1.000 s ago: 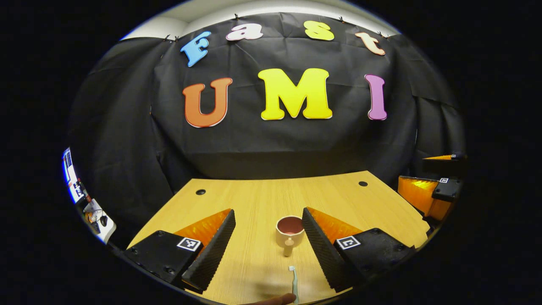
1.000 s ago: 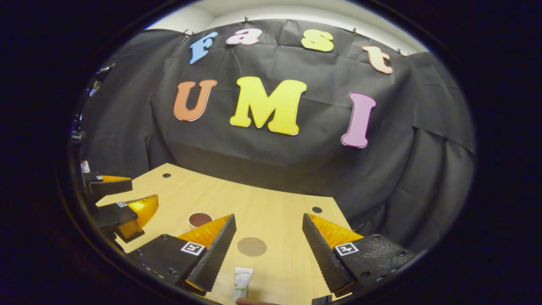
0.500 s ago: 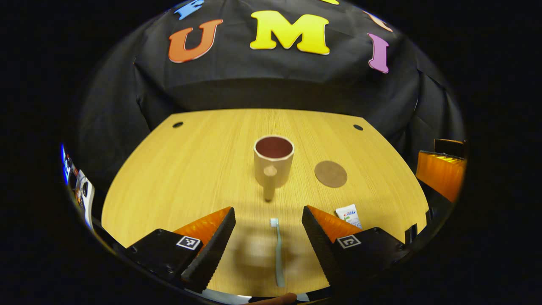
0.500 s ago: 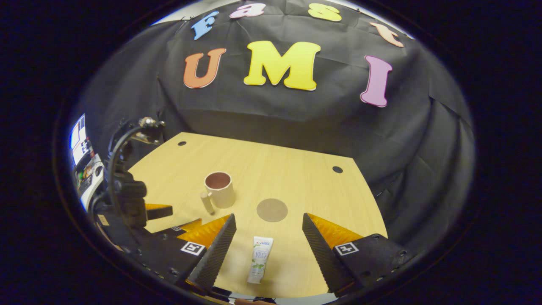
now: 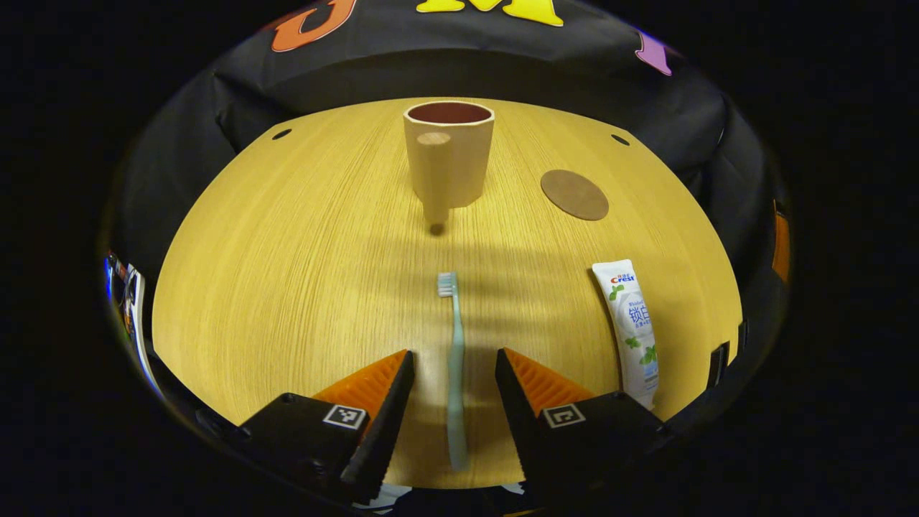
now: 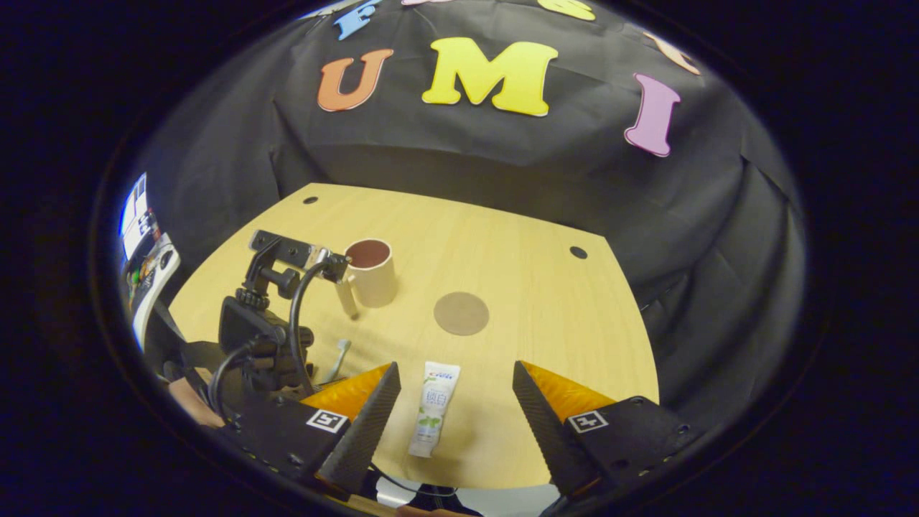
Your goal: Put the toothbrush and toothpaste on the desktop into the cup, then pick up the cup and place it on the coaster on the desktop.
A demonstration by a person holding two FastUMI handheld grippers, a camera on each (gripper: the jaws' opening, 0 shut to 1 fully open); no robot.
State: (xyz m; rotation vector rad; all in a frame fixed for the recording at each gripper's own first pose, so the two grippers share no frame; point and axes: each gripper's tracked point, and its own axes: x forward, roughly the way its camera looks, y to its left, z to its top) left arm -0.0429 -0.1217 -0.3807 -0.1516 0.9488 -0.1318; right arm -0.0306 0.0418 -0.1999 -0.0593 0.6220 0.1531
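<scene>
Straddling the toothbrush, left gripper gapes; right gripper gapes around toothpaste; cup, coaster beyond.

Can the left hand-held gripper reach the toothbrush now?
Probably yes. The left hand-held gripper is open with the toothbrush lying flat between its fingers, and nothing blocks the way.

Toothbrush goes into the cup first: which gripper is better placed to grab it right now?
Left. The left gripper is open with the toothbrush handle lying between its fingers, in line with the cup. The right gripper is open around the toothpaste instead, so it suits that item.
</scene>
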